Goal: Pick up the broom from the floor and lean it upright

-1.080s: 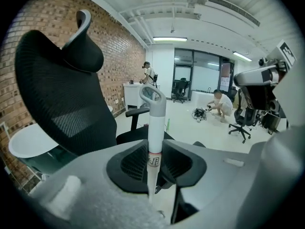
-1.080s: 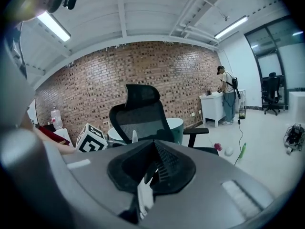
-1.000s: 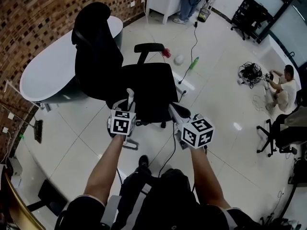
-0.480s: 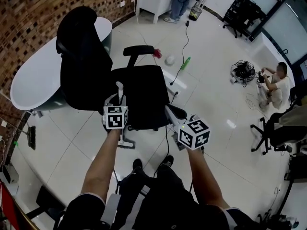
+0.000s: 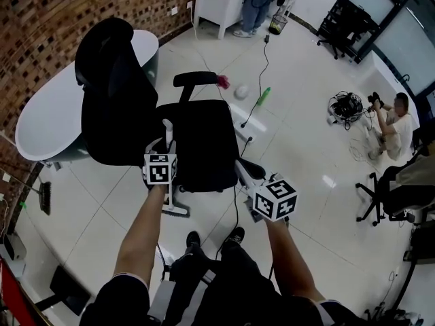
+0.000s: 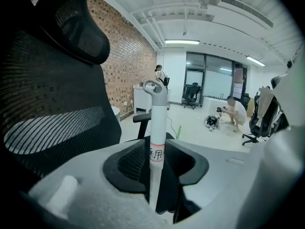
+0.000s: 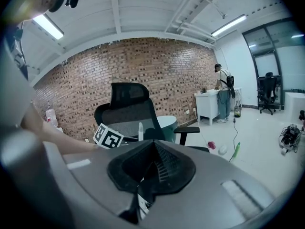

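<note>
**Broom** (image 6: 157, 123) — white handle with a hanging loop at the top and a paper label lower down. It stands upright just beside the black chair (image 5: 204, 138); I cannot tell whether it touches the seat. Its top pokes up ahead of the left gripper (image 5: 166, 147). The head end is hidden behind gripper and arm, so I cannot see whether it rests on the floor (image 5: 306, 134).

**Left gripper:** the jaws are spread and have just been opening. The handle stands in the gap and the pads are not pressing on it. This reads as a trial release, testing whether the chair will prop the handle. The jaws stay around it, probably as a guard in case it tips.

**Right gripper** (image 5: 243, 168): lower and to the right, near the chair's armrest. Its pads are pressed together with nothing between them that I can make out. It looks idle, likely kept close as a spare.

**Risk:** a glossy tiled floor and a chair that may roll make a poor prop — the handle could slide sideways.
</note>
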`<state>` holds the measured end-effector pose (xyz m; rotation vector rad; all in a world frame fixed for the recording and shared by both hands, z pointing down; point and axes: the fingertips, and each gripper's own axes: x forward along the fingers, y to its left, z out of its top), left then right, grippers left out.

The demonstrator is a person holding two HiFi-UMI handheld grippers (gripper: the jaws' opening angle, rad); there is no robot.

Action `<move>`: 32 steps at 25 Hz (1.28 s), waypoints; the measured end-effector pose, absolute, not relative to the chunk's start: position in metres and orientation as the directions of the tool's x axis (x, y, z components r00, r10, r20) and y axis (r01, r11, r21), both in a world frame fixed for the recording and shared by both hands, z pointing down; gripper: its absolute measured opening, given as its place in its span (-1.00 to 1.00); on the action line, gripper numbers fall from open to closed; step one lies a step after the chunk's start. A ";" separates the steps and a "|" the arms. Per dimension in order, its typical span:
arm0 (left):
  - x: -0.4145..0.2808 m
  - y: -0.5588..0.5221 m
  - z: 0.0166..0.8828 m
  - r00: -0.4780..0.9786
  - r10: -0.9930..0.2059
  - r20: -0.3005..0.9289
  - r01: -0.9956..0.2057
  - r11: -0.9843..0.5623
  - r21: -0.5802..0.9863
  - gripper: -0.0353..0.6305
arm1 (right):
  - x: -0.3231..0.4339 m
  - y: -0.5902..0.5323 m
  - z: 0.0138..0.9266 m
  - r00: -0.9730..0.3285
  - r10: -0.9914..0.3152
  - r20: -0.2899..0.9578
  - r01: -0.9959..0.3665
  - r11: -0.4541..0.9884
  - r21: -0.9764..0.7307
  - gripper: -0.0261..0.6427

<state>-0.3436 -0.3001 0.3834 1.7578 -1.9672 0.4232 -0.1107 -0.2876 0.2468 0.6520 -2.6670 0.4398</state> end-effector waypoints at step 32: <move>-0.203 -0.213 0.156 0.012 -0.991 0.133 -0.992 0.005 0.126 -0.89 | -0.158 -0.248 0.148 -0.995 -0.079 0.066 -0.090 0.981 -0.171 -0.91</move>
